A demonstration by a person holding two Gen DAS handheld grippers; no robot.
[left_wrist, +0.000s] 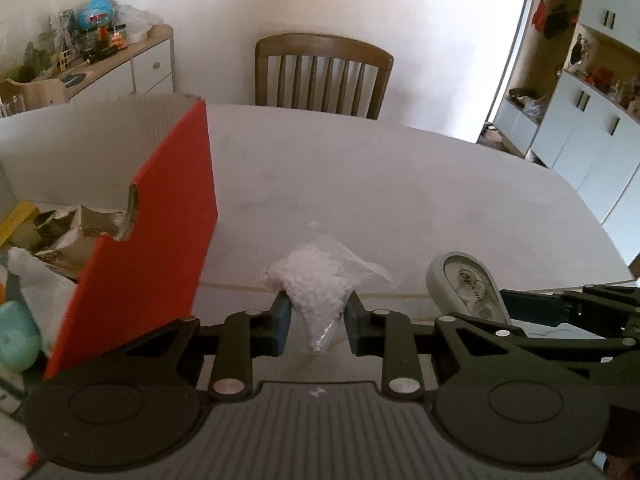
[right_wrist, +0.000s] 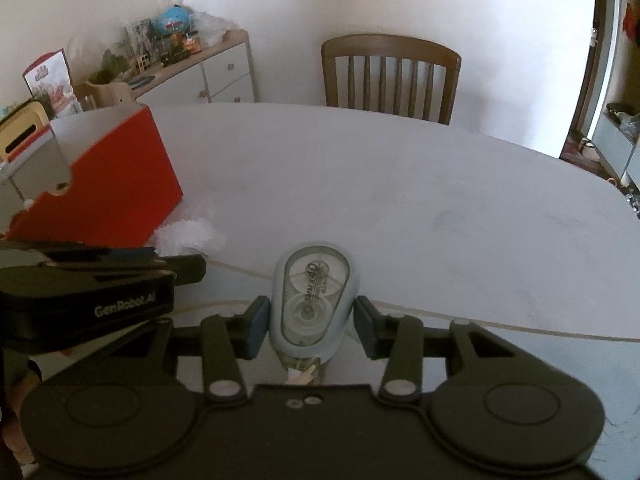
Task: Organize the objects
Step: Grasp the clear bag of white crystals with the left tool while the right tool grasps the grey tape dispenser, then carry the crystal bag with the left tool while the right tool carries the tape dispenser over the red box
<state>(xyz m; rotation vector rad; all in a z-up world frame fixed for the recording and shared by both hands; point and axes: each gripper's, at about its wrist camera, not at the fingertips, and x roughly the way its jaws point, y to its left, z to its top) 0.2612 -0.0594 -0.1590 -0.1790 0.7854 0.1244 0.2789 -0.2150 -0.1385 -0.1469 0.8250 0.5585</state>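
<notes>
My left gripper (left_wrist: pixel 316 322) is shut on a clear plastic bag of small white beads (left_wrist: pixel 316 284) and holds it above the white table's (left_wrist: pixel 360 184) near edge, just right of a red box (left_wrist: pixel 160 240). My right gripper (right_wrist: pixel 310 326) is shut on a pale blue correction tape dispenser (right_wrist: pixel 314 300), label up, also above the near edge. The dispenser shows in the left wrist view (left_wrist: pixel 468 284) to the right of the bag. The bag (right_wrist: pixel 188 236) and the left gripper's body (right_wrist: pixel 100 292) show at the left of the right wrist view.
The red box (right_wrist: pixel 104 196) is open-topped with white inner walls and holds wrappers, a yellow item and a teal toy (left_wrist: pixel 16 336). A wooden chair (left_wrist: pixel 324 76) stands at the table's far side. A cluttered sideboard (left_wrist: pixel 120 64) is at back left, white cabinets (left_wrist: pixel 580 128) at right.
</notes>
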